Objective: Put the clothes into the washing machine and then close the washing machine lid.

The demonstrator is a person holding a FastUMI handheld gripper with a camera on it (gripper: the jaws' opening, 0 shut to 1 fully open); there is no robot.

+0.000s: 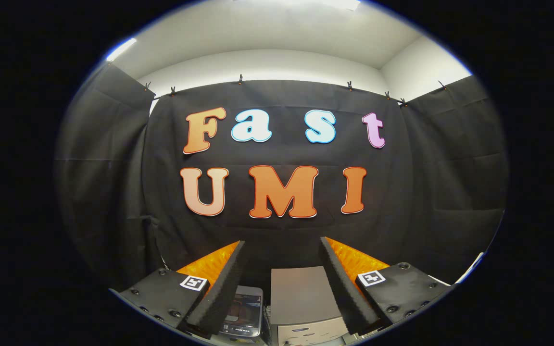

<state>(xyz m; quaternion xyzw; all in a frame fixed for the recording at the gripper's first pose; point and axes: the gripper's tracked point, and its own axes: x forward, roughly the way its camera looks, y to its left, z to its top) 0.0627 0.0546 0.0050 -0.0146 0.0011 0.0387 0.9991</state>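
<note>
The claw [282, 250] is held up and level, its two fingers [219, 288] spread wide apart with nothing between them. It points at the booth's black cloth wall [426, 192] rather than down at the work.

Low between the fingers, just past their roots, sits a pale grey box-like unit with a flat top [301, 295]. I take that to be the washing machine, and from this angle its lid looks to be lying flat, though I can only see the top and a strip of its front. Just beside it, under the left finger, is a smaller thing with a darker glossy window [244, 310]. Whether that is part of the machine or a separate appliance, I cannot tell.

No clothes are to be made out anywhere near the fingers or on the machine. With the claw holding nothing and the grey top seeming down, this would fit either of two stages: the clothes lie elsewhere and the machine waits, or the clothes are inside and the lid has been shut over them. The view does not settle which.

The machine looks hard, smooth and square-edged, its top matte.
</note>
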